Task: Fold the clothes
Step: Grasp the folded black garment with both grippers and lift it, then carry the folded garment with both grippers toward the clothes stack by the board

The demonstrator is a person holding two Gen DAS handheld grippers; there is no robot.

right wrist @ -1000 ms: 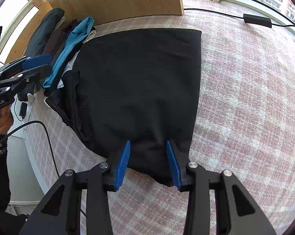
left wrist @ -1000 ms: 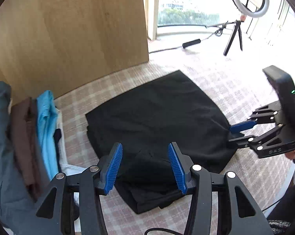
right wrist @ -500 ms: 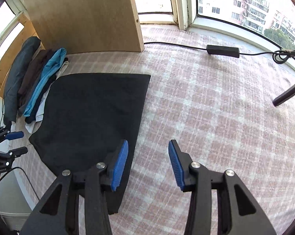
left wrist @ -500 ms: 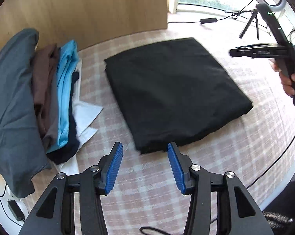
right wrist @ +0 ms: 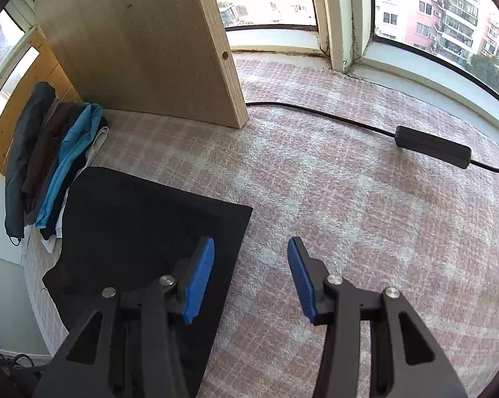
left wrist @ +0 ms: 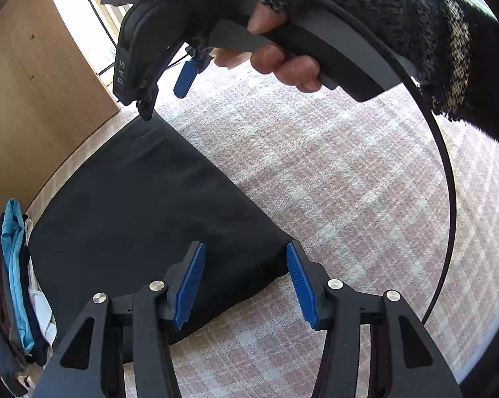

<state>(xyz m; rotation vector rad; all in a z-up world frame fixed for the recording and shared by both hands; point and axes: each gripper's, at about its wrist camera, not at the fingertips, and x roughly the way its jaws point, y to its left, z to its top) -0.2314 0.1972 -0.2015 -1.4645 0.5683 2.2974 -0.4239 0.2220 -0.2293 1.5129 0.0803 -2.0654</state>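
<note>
A black garment (left wrist: 143, 219) lies folded into a flat rectangle on the pink checked cloth (left wrist: 348, 199). My left gripper (left wrist: 246, 282) hovers open over its near right corner, nothing between the blue pads. In the right wrist view the same black garment (right wrist: 133, 225) sits at lower left, and my right gripper (right wrist: 251, 275) stands open above its right edge and the bare cloth. In the left wrist view the right gripper (left wrist: 169, 89) is seen from the side, raised above the garment's far corner, held by a hand (left wrist: 276, 63) in a knitted sleeve.
A pile of folded clothes (right wrist: 50, 162), grey, brown, blue and white, lies left of the black garment. A wooden board (right wrist: 143, 43) stands upright behind it. A black cable with an adapter (right wrist: 431, 146) runs across the cloth near the window.
Both grippers let go of the black garment and lifted away. The left gripper then swung right along the garment's near edge. The right gripper rose and now hangs close in front of the left camera.
</note>
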